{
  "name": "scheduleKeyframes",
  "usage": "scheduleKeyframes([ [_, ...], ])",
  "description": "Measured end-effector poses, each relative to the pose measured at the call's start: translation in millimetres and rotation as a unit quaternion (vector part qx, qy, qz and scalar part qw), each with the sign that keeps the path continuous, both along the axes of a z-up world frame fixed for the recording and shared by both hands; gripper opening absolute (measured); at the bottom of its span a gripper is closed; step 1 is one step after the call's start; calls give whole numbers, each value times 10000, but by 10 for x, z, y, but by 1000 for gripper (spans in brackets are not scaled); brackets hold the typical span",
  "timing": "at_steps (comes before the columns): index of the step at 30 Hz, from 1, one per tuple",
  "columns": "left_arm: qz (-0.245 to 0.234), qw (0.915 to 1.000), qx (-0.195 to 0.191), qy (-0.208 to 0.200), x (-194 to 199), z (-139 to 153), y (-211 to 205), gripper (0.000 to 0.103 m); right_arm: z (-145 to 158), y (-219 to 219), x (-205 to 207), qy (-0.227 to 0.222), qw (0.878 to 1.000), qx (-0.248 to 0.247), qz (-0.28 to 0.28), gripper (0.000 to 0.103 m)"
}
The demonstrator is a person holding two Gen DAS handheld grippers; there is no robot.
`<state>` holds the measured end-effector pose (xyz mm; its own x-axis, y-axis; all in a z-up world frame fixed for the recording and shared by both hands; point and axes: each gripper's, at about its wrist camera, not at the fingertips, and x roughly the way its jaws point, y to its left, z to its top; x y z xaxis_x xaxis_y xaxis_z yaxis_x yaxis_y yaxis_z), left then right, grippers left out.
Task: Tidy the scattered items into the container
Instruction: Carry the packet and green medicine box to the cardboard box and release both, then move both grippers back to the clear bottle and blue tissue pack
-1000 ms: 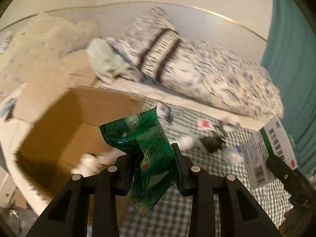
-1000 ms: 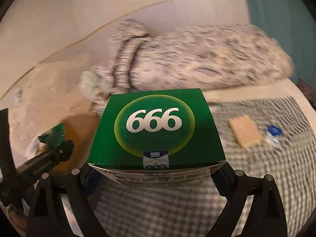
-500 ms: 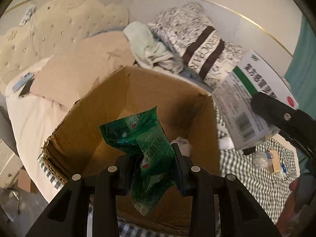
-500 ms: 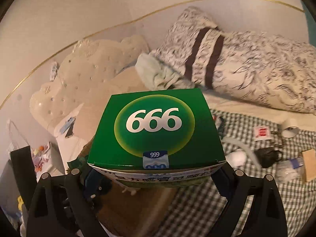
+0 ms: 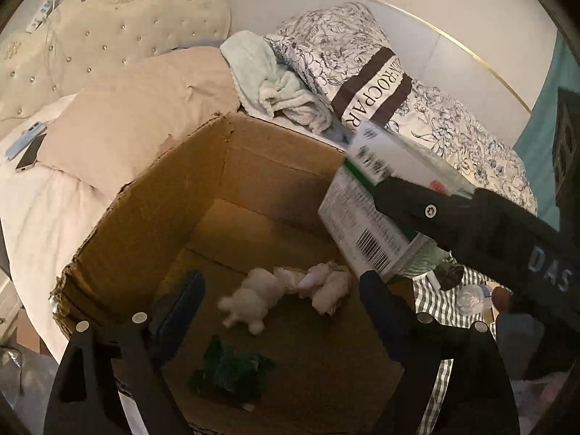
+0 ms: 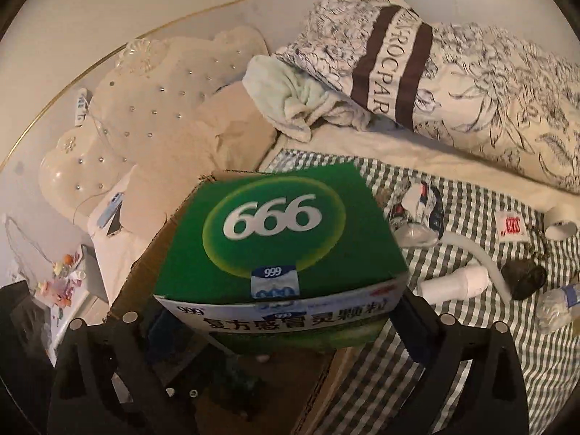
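The right gripper [image 6: 286, 322] fills the bottom of the frame, its jaws opening around a tilted green box [image 6: 282, 246] marked 666 at the centre. The box sits over the cardboard box [image 6: 145, 272] at lower left. To the right, on the checked sheet [image 6: 471, 344], lie a white bottle [image 6: 456, 284], a dark lump [image 6: 523, 277], a tape roll [image 6: 560, 223] and a crumpled wrapper [image 6: 420, 204]. A patterned pillow [image 6: 453, 72] and a pale towel [image 6: 297, 98] lie across the top.
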<state>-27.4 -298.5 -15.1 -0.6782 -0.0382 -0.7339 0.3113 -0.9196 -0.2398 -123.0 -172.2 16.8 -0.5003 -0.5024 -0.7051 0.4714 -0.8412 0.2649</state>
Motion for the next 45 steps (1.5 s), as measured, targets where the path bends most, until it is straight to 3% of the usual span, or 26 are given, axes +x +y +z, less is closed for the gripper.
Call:
scheduleKeyframes([
  [14, 52, 9999, -129, 18, 71, 140, 168, 90, 268, -74, 143, 719, 9949, 692, 154, 102],
  [25, 51, 9998, -190, 17, 35, 250, 234, 90, 463, 186, 168, 832, 9954, 456, -90, 102],
  [28, -228, 9994, -262, 92, -12, 299, 438, 93, 430, 576, 144, 646, 9967, 250, -427, 103],
  [33, -738, 9964, -298, 291, -146, 363, 1001, 97, 225, 1614, 114, 235, 9892, 0, -1446, 103],
  [38, -1359, 9896, -201, 419, -326, 280, 1729, 103, -36, 2770, 129, -39, 9724, 299, -2315, 103],
  [45, -2195, 9754, -79, 183, -644, -26, 2653, 103, -354, 4018, 218, -365, 9442, 621, -3214, 103],
])
